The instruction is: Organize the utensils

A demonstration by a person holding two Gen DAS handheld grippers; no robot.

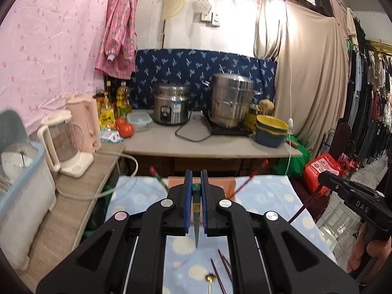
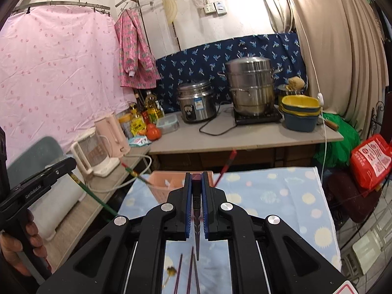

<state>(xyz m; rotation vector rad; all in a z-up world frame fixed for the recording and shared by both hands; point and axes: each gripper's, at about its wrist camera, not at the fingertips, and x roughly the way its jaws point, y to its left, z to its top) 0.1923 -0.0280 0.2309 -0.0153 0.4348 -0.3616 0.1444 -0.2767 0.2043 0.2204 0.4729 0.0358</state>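
Observation:
My left gripper (image 1: 196, 174) is shut on a green chopstick (image 1: 196, 220), whose thin tip points back at the camera. It shows in the right wrist view as the left gripper (image 2: 71, 165), with the green chopstick (image 2: 98, 199) slanting down from it. My right gripper (image 2: 196, 175) is shut on a dark maroon chopstick (image 2: 196, 210). At the right edge of the left wrist view is the right gripper (image 1: 322, 176), above the cloth. Ahead stands a pink basket (image 2: 159, 183) with two chopsticks (image 2: 226, 163) leaning in it. Purple chopsticks (image 2: 191, 269) and a gold utensil (image 1: 209, 279) lie on the cloth.
A blue spotted cloth covers the table (image 2: 269, 196). Beyond it, a counter (image 2: 232, 139) holds a rice cooker (image 2: 196, 103), a steamer pot (image 2: 250, 88), stacked bowls (image 2: 301, 112) and tomatoes. Kettles (image 2: 98, 152) and a dish rack (image 1: 22, 171) line the left side. A red bag (image 2: 370, 161) sits on the right.

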